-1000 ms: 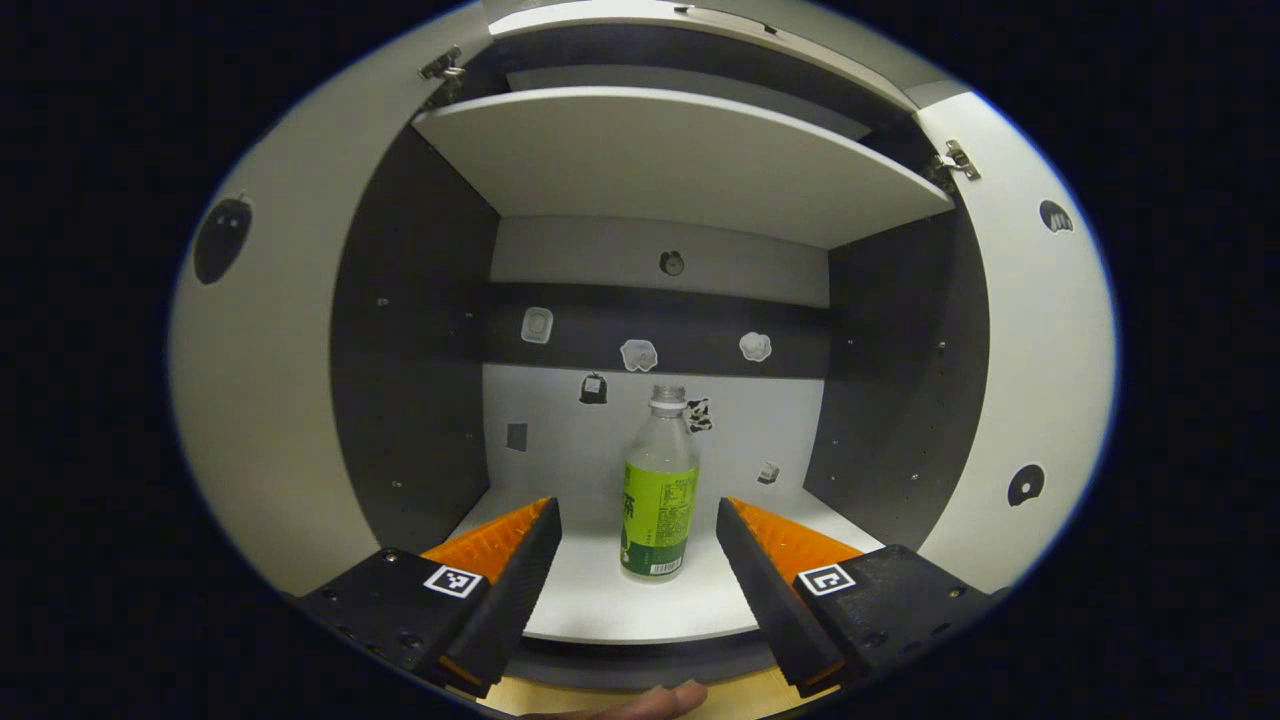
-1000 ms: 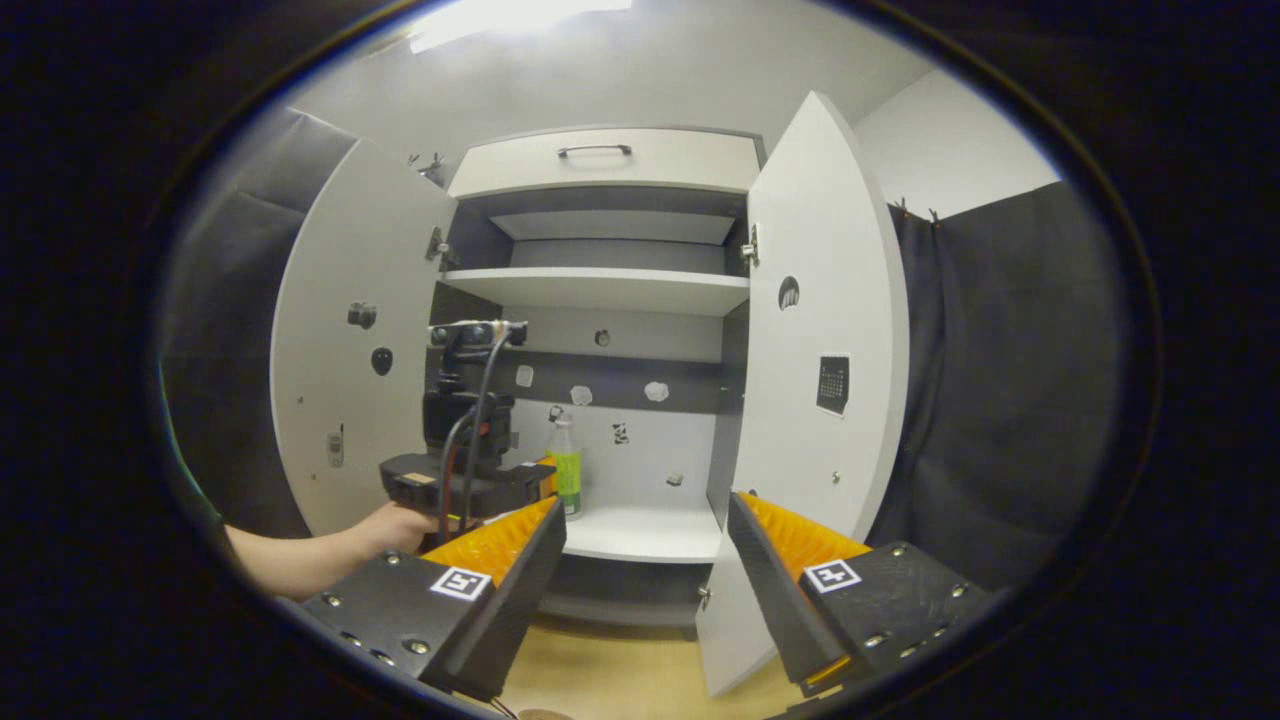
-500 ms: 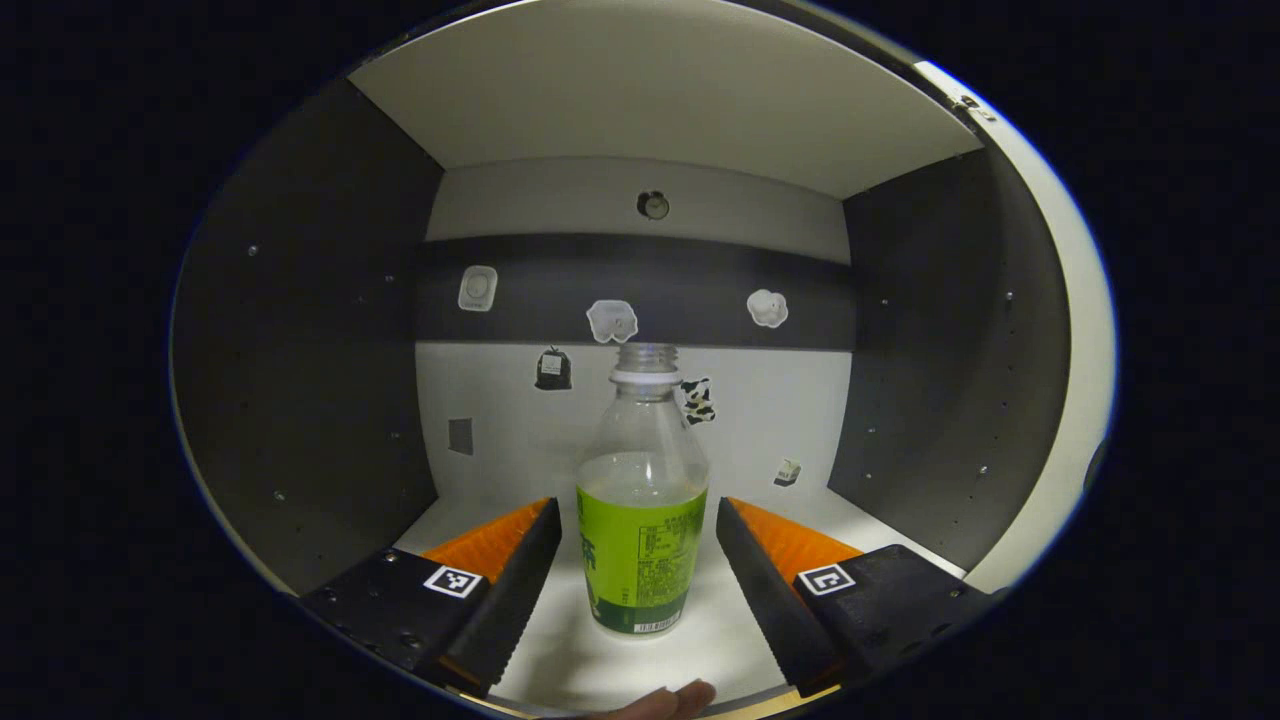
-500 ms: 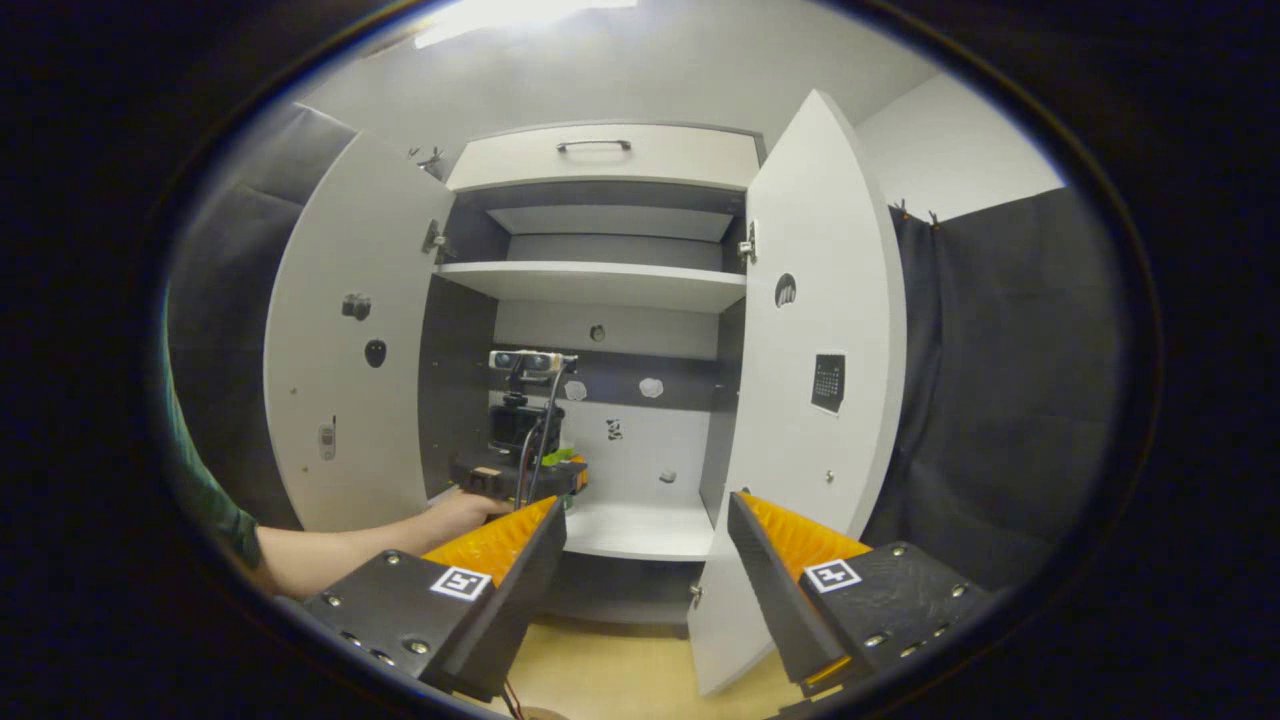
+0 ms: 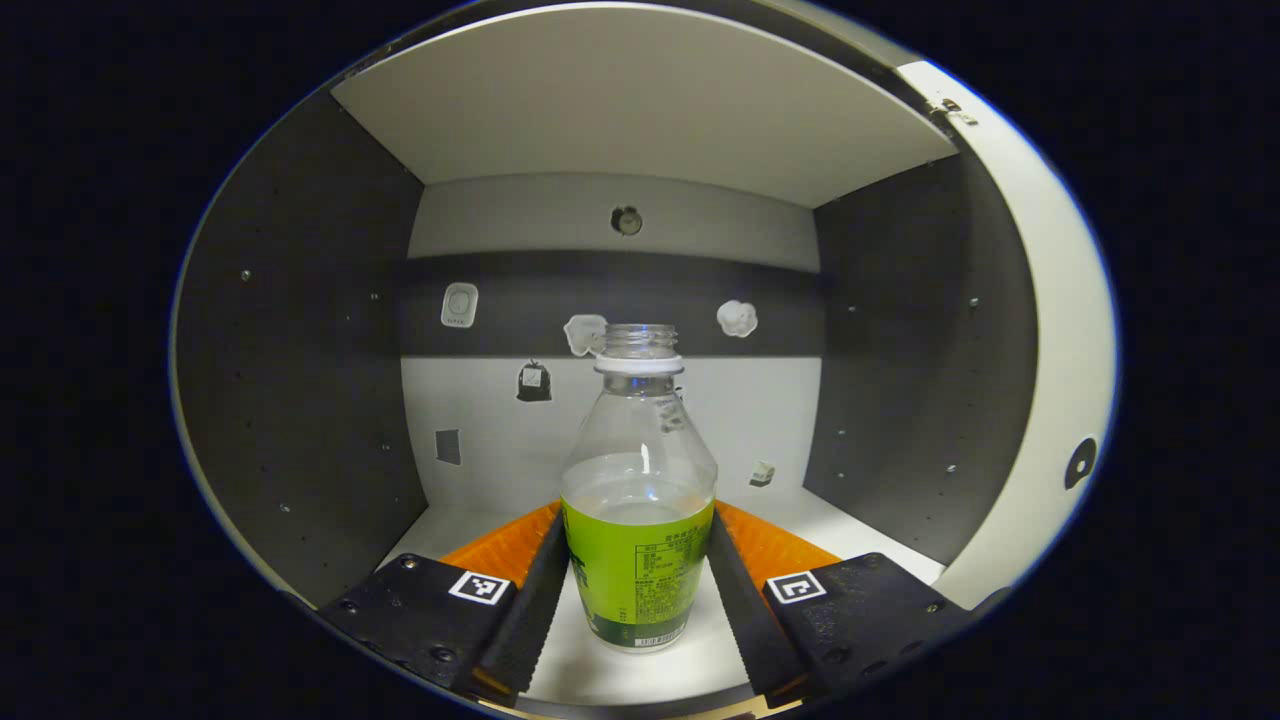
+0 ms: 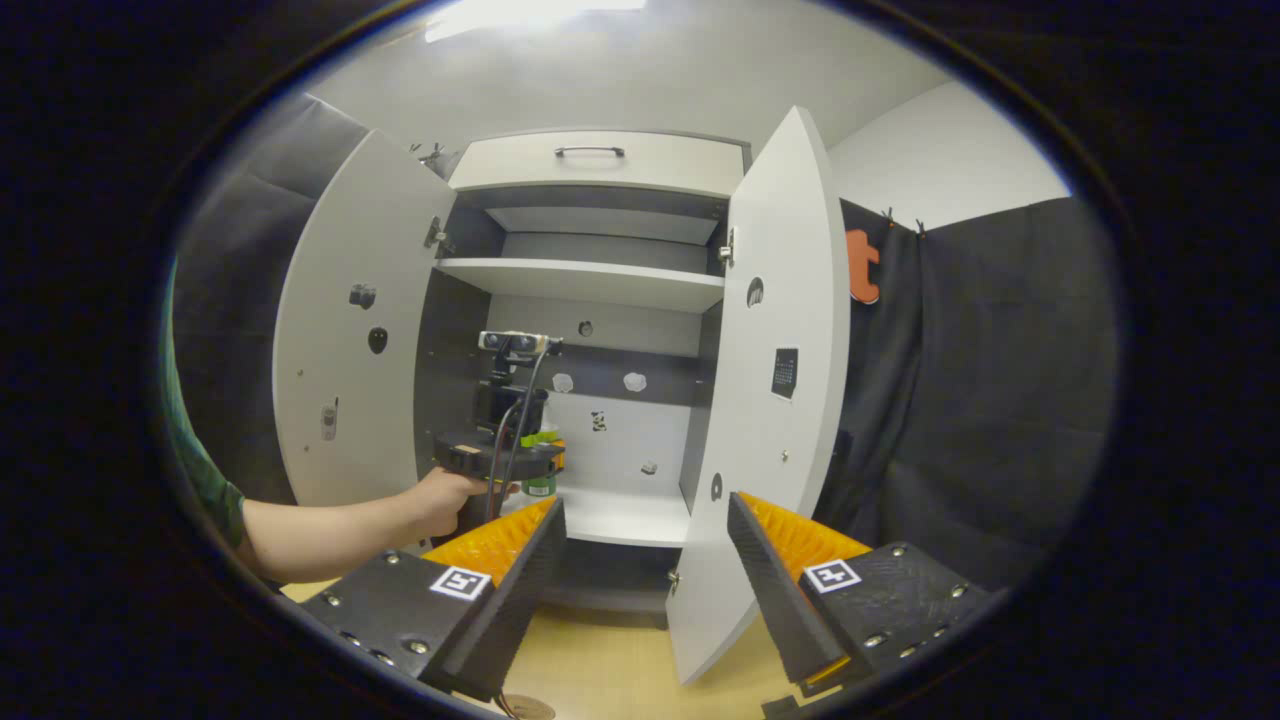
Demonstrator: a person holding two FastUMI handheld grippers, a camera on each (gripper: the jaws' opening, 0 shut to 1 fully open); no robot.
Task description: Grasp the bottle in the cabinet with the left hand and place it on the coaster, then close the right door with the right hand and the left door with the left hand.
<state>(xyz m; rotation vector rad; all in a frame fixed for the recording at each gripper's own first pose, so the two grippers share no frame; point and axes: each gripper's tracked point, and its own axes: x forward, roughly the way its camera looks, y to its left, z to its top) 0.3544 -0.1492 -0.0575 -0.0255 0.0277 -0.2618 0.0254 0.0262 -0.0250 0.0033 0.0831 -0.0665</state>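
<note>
From my right gripper view I see a pale cabinet [image 6: 600,165] standing on a light wooden counter [image 6: 610,665], with dark cloth hung on the booth's wall to either side and a ceiling light glaring above. Both doors stand wide: the left door [image 6: 350,330] swung far out, the right door [image 6: 775,400] nearer edge-on to me, small stickers dotted over their inner faces. Inside, dark side walls frame a white lower shelf [image 5: 660,675] and a white upper shelf [image 5: 640,100] — the back panel carries more little stickers. The bottle [image 5: 639,500] stands upright on the lower shelf, clear plastic, uncapped, with a white neck ring, a green label round its lower half and pale liquid up to about the label's top. The left tongs [image 5: 638,590] flank it closely, a finger on each side at label height, though I cannot tell whether both press on it. A hand [image 6: 445,500] holds that tool inside the cabinet. The right tongs [image 6: 645,560] hang released over the counter — well short of the right door.
</note>
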